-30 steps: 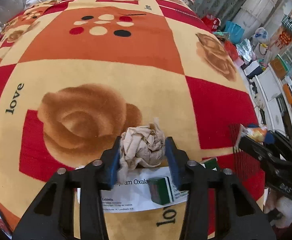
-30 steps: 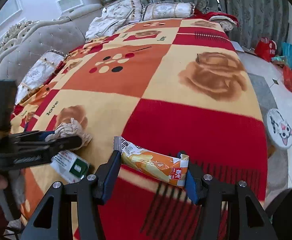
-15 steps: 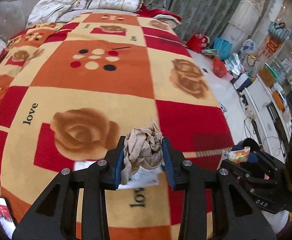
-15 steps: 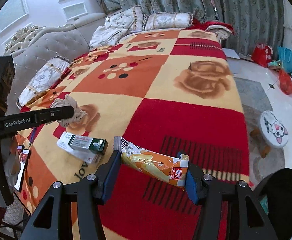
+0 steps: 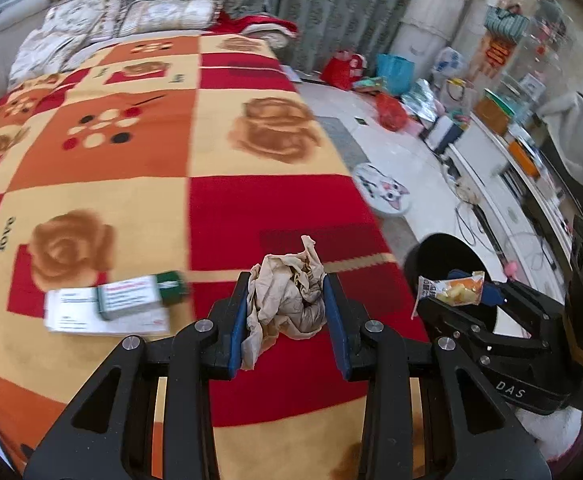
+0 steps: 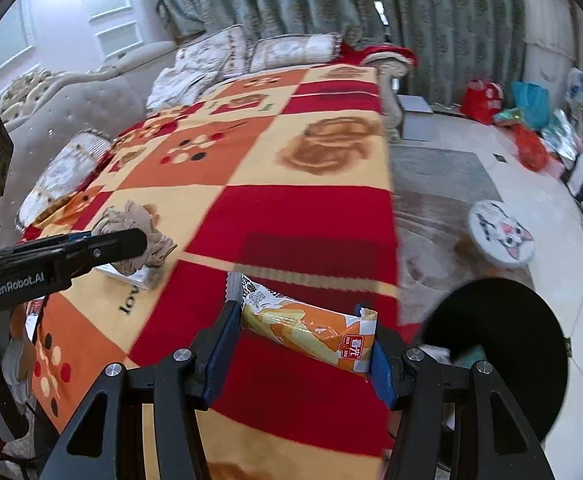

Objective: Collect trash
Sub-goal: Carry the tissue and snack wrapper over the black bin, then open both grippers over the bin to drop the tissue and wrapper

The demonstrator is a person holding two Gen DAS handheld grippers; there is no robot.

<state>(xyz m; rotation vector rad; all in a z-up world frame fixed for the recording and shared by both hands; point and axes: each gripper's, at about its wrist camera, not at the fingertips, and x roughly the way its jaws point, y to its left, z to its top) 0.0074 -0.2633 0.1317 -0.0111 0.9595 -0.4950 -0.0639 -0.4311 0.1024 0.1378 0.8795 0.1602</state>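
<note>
Trash fills both of my grippers. My left gripper (image 5: 285,312) is clamped on a crumpled wad of brownish paper (image 5: 287,300), its blue pads pressing the wad from either side, so the jaws stand fairly narrow. The wad is lifted clear of the blanket (image 5: 131,200), above a red square near the bed's right edge. My right gripper (image 6: 299,344) is closed on an orange snack wrapper (image 6: 307,328), held lengthwise across the jaws, which stand wider than the left ones; one crimped end pokes out past the left pad.

To the right of that wrapper, down beside the bed, I see a black round bin (image 6: 503,352) with something pale and something teal lying inside. In the left wrist view the right gripper and its wrapper sit in front of the bin's mouth.

On the blanket to the left of my left gripper, a small green-ended box (image 5: 139,294) rests on a white printed leaflet (image 5: 103,318). Farther right on the floor stands a round stool with a cat face (image 6: 501,234).
</note>
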